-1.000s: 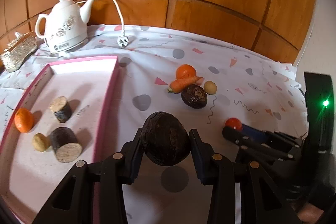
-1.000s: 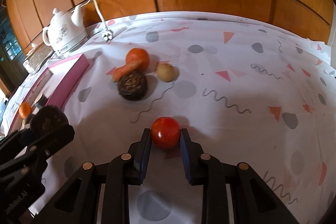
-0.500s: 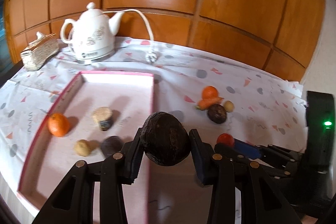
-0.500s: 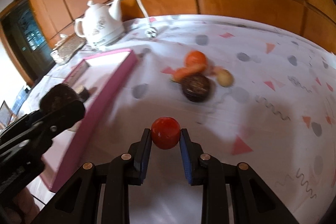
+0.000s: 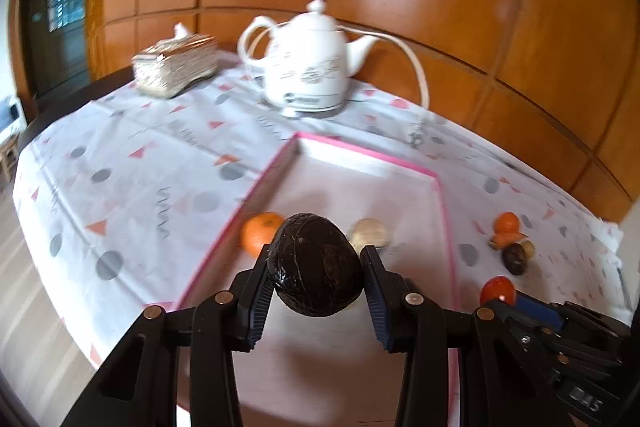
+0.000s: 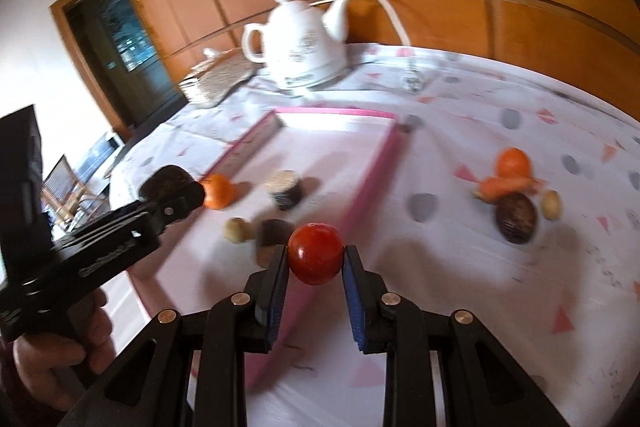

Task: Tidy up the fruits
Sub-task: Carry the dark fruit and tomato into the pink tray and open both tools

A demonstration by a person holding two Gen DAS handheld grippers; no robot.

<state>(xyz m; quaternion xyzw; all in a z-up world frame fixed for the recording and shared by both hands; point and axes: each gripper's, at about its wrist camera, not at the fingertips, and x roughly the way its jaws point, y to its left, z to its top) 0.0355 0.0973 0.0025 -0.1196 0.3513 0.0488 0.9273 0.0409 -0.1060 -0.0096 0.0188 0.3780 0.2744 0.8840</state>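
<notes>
- four-ish bits already sit in the tray (image 5: 434, 175)
- left gripper (image 5: 316, 283) pinches an avocado (image 5: 315, 269), right gripper (image 6: 315, 269) a tomato (image 6: 316, 258)
- four more wait on the cloth (image 6: 460, 131)

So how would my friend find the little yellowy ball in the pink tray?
Start at the pink tray in front of the white teapot. Inside it sit an orange and two dark stubby logs. The little yellowish ball lies beside the nearer log, and it is the smallest, palest round thing in there.
</notes>
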